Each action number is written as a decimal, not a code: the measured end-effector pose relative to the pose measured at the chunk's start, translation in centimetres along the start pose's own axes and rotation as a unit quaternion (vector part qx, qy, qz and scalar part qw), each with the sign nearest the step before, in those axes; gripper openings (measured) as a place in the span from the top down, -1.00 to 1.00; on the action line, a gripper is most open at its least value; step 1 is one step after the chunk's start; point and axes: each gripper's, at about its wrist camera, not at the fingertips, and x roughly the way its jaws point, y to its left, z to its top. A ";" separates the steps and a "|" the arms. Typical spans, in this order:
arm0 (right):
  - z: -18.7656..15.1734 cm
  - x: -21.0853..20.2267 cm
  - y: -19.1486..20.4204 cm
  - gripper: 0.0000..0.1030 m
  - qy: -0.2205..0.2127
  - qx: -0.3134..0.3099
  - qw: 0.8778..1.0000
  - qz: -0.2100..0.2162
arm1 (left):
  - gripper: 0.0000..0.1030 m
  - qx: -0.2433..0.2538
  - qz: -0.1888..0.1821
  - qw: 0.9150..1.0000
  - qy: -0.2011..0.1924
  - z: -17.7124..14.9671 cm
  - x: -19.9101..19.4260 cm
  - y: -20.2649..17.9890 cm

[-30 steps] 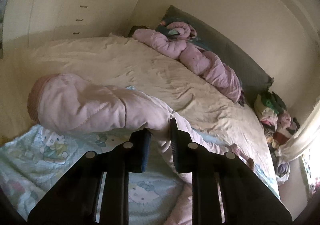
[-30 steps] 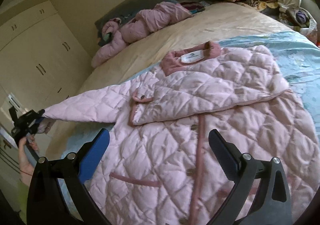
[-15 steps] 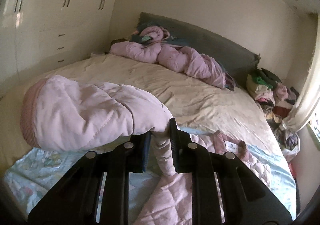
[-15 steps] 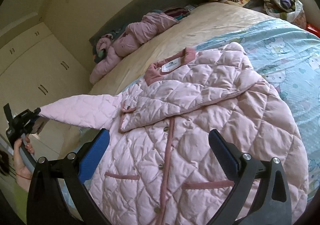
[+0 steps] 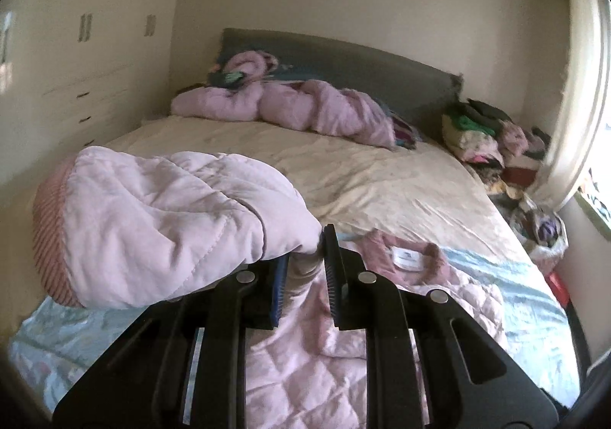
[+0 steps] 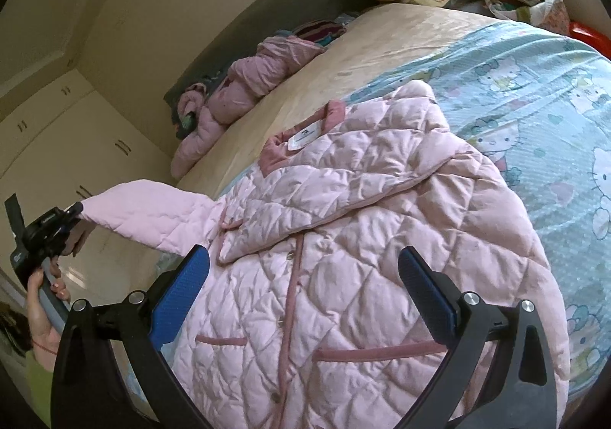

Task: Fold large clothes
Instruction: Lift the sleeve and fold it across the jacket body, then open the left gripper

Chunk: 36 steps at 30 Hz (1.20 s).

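Item: pale pink quilted padded coat (image 6: 366,268) with dusty-rose corduroy collar, placket piping and two piped pocket slits. It lies front-up on the near part of the bed, over a light blue sheet (image 6: 534,93) printed with white cartoon cats. One front panel is folded diagonally across the chest. Snap buttons run down the placket.

Label: white rectangular neck label (image 6: 303,132) sewn inside the collar, with a small dark logo and a line of print too small to read. The same label (image 5: 408,259) shows in the left wrist view, also illegible.

Left gripper (image 5: 305,261): black frame with blue pads, jaws nearly closed, pinching the coat's sleeve (image 5: 160,223) close to its ribbed rose cuff. The cuff end bulges out to the left of the jaws. In the right wrist view this gripper (image 6: 49,234) sits at the far left, held by a hand (image 6: 42,310), with the sleeve (image 6: 152,219) stretched off the bed's left edge, lifted clear of the mattress.

Right gripper (image 6: 305,287): jaws spread wide, holding nothing, hovering above the coat's lower front.

Other stock: cream bedcover (image 5: 343,169) on the far half of the bed; a crumpled pink garment (image 5: 305,104) against the grey headboard (image 5: 343,55); a heap of mixed clothes (image 5: 488,131) at the far right; cream wardrobe doors (image 5: 76,58) on the left.
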 end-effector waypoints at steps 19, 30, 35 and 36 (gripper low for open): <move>1.0 -1.0 -5.3 -0.92 -0.018 0.051 0.998 -0.017 | 0.79 0.309 -0.062 0.946 0.071 -12.8 6.5 -17.0; 1.4 -1.8 -8.3 -0.92 -0.030 0.082 0.996 -0.032 | 0.79 0.345 -0.080 0.926 0.130 -19.3 9.4 -20.3; 1.7 -1.7 -8.8 -0.92 -0.026 0.089 0.995 -0.044 | 0.79 0.330 -0.088 0.929 0.141 -20.1 9.8 -20.2; 1.8 -1.8 -8.8 -0.92 -0.027 0.086 0.995 -0.047 | 0.79 0.328 -0.090 0.929 0.144 -20.2 9.9 -20.1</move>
